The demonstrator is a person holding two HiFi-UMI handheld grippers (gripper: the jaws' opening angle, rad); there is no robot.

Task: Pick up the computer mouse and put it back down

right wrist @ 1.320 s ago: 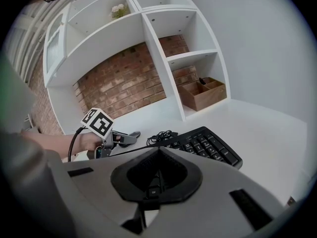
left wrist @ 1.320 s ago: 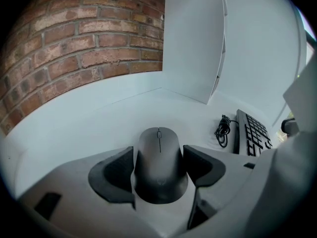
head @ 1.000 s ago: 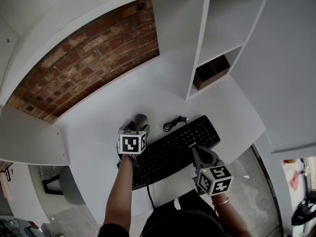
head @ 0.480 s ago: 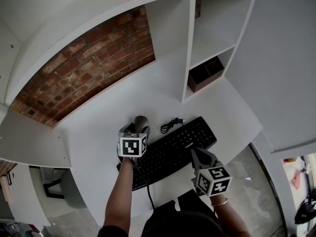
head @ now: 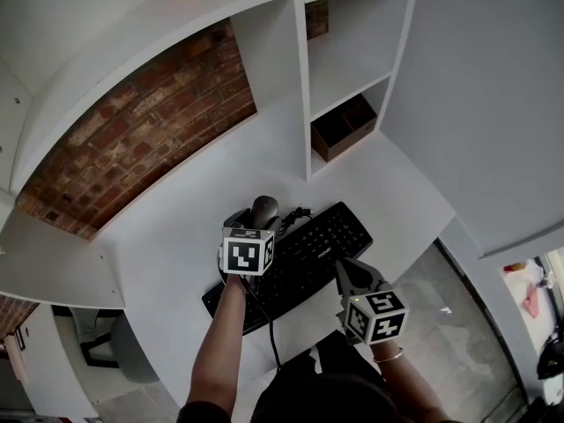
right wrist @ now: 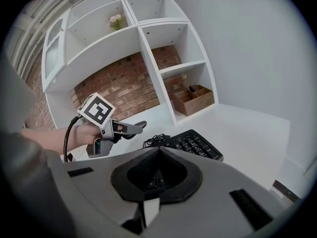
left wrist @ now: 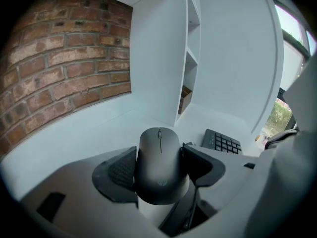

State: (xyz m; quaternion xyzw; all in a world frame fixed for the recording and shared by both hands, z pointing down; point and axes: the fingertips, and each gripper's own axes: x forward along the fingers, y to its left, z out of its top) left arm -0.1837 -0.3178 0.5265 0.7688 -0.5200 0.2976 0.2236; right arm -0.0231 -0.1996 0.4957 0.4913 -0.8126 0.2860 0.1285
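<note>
The black computer mouse [left wrist: 161, 165] is clamped sideways between the two dark pads [left wrist: 121, 170] of my left gripper [left wrist: 159, 157]. In the head view the mouse [head: 264, 209] pokes out ahead of the left gripper [head: 257, 221], beside the keyboard's far left corner. The right gripper view shows the left gripper [right wrist: 132, 128] holding the mouse [right wrist: 130, 133] a little above the white desk [right wrist: 247, 128]. My right gripper [head: 346, 274] hovers over the desk's front edge, near the keyboard's right end, shut with nothing in it; its jaws [right wrist: 157, 172] meet at the tips.
A black keyboard [head: 308, 252] lies slantwise on the desk, with a coiled black cable [head: 297, 214] at its far edge. White shelving [head: 348, 51] stands at the back right with a brown wooden box [head: 344, 126] in the lowest bay. A brick wall [head: 132, 135] backs the desk.
The left gripper, still shut on the mouse, has shifted slightly right toward the cable. The head view has swung, so the shelf and keyboard sit further left.
</note>
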